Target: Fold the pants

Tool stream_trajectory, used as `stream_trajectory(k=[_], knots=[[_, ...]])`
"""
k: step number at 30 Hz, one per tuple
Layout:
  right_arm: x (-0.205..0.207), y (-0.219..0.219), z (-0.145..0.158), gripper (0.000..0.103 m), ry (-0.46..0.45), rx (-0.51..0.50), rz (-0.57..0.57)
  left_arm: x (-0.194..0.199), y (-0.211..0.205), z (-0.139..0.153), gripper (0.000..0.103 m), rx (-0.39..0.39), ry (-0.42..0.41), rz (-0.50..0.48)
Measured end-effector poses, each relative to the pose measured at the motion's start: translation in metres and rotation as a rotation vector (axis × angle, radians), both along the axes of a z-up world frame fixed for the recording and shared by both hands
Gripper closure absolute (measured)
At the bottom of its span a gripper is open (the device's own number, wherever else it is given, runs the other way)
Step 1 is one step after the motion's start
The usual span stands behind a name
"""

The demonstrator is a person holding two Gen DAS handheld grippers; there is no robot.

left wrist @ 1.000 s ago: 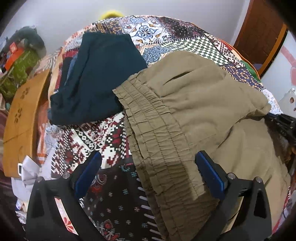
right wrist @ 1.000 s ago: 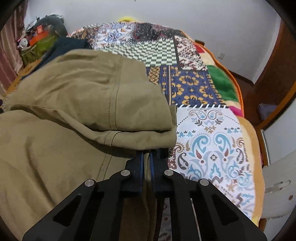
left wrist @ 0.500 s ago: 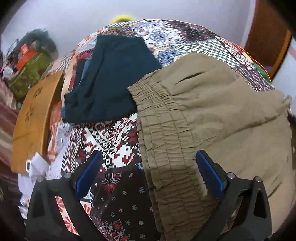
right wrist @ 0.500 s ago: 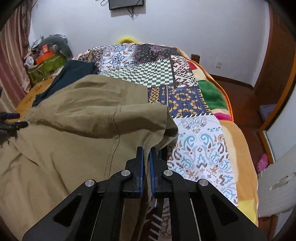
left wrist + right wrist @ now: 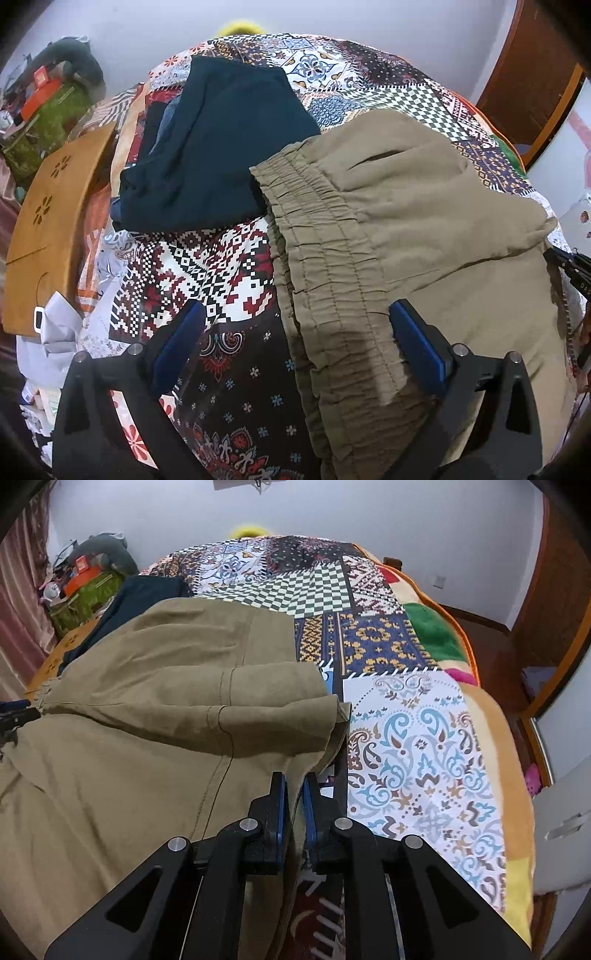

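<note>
The khaki pants (image 5: 424, 229) are spread on the patchwork bed (image 5: 424, 738), folded once – the left gripper (image 5: 295, 332) is held wide open over the near waistband, while the right gripper (image 5: 293, 794), jaws opening, is releasing the hem – presumably so the fold settles.

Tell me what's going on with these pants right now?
A person with a gripper in each hand is folding the khaki pants on the patchwork bedspread. One fold is already laid over. The right gripper is at the folded edge, its jaws just opening with a bit of cloth between them. The left gripper is wide open above the elastic waistband, holding nothing. A dark folded garment lies beside the pants.
</note>
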State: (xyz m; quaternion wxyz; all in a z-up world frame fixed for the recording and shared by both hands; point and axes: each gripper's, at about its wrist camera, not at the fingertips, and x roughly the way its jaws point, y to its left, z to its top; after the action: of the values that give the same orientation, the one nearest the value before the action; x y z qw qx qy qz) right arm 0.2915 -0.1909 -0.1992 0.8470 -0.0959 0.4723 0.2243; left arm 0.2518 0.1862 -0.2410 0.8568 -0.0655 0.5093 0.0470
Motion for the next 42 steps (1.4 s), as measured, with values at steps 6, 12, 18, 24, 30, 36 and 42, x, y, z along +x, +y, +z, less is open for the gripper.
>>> stream_trajectory(k=[6,12,18,24,30,36,42], knots=[[-0.010,-0.002,0.025,0.091,-0.043,0.048,0.029,0.001,-0.010,0.026,0.001,0.068,-0.041,-0.068],[0.004,0.002,0.042,0.056,-0.094,0.100,0.013,0.024,-0.006,0.034,0.001,0.082,-0.038,-0.087],[0.033,0.009,0.032,0.040,-0.074,0.081,-0.011,0.053,-0.001,0.012,0.001,0.055,0.038,-0.105],[0.058,0.016,-0.003,0.040,0.047,0.061,-0.005,0.062,0.003,-0.009,0.001,-0.005,0.080,-0.099],[0.059,0.022,-0.018,0.075,0.079,0.093,0.017,0.061,0.000,-0.018,0.001,-0.019,0.072,-0.109],[0.057,0.019,-0.016,0.095,0.023,0.044,0.026,0.053,0.001,-0.012,0.018,0.039,0.014,-0.068],[0.050,0.025,-0.008,0.098,-0.038,-0.010,0.058,0.045,0.003,-0.005,0.027,0.044,0.004,-0.063]])
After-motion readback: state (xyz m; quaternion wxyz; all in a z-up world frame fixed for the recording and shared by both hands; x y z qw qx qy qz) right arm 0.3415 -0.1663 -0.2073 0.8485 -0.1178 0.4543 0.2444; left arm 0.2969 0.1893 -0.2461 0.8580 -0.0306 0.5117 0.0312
